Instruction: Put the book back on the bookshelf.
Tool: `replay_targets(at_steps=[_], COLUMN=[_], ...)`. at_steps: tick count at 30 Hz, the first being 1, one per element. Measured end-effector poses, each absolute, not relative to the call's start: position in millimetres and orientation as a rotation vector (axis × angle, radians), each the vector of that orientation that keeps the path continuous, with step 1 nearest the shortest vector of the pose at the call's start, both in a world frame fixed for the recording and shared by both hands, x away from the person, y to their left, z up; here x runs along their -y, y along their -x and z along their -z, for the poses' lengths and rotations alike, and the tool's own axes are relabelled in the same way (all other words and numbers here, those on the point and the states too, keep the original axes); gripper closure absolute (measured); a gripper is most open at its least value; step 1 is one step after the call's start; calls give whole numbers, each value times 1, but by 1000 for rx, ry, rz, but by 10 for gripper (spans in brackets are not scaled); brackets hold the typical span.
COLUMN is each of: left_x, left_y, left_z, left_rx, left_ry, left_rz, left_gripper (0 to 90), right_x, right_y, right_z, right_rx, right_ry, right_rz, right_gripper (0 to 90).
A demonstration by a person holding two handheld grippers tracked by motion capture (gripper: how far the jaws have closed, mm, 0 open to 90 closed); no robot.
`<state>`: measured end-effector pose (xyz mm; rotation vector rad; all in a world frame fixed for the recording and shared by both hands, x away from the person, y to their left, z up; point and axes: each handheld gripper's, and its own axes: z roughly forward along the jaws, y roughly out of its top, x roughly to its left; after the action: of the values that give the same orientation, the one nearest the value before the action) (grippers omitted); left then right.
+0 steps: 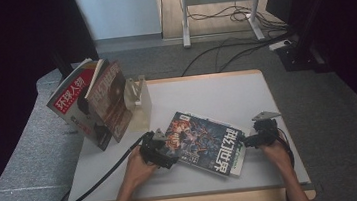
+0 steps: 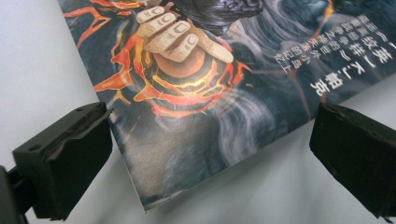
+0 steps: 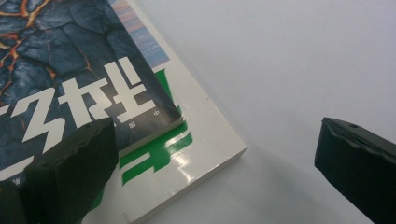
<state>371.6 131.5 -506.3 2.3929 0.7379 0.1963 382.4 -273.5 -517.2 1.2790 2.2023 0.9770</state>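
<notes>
Both grippers' jaws gape beside a magazine (image 1: 206, 143) on the white table (image 1: 206, 95).

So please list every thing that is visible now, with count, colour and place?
dark magazine: one, dark cover with orange art, lying on a white-and-green one at table centre.
white-and-green magazine: one, under the dark one.
standing magazines: at least two, red and brown covers, leaning at the table's left edge.
clear stand: one, transparent, beside the leaning magazines.
table: one, white.
cables: several, black, on the floor behind.
left tool: black, open, at the dark magazine's corner.
right tool: black, open, at the stack's other corner.
</notes>
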Motion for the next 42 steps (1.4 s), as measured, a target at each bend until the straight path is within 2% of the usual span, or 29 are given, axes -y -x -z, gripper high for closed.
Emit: replay_targets(at_steps=[12,18,26,37,39,42], left_x=[-127,-132,-128,-139,-135,-129], left_y=[-348,-339,-324,-335,-336,-341], left_z=[504,505,506,483,477,468], left_rx=[-718,-727,-687,-685,-662,-634], left_ry=[-2428,-2364,-2397,-2345,-2370,-2363], left_rz=[-205,-121,-137,-175,-220,-222], left_gripper=[0,0,0,5,2,0], right_x=[274,274,271,272,271,269], right_y=[-400,-411,-424,-413,-409,-403], right_z=[518,518,518,512,509,505], right_rx=[-2168,-2154,-2135,-2130,-2135,-2144], right_ry=[-1321,-1338,-1351,-1315,-1301,-1278], right_rz=[-972,-975,-967,-1008,-1014,-1022], right_gripper=[0,0,12,5,2,0])
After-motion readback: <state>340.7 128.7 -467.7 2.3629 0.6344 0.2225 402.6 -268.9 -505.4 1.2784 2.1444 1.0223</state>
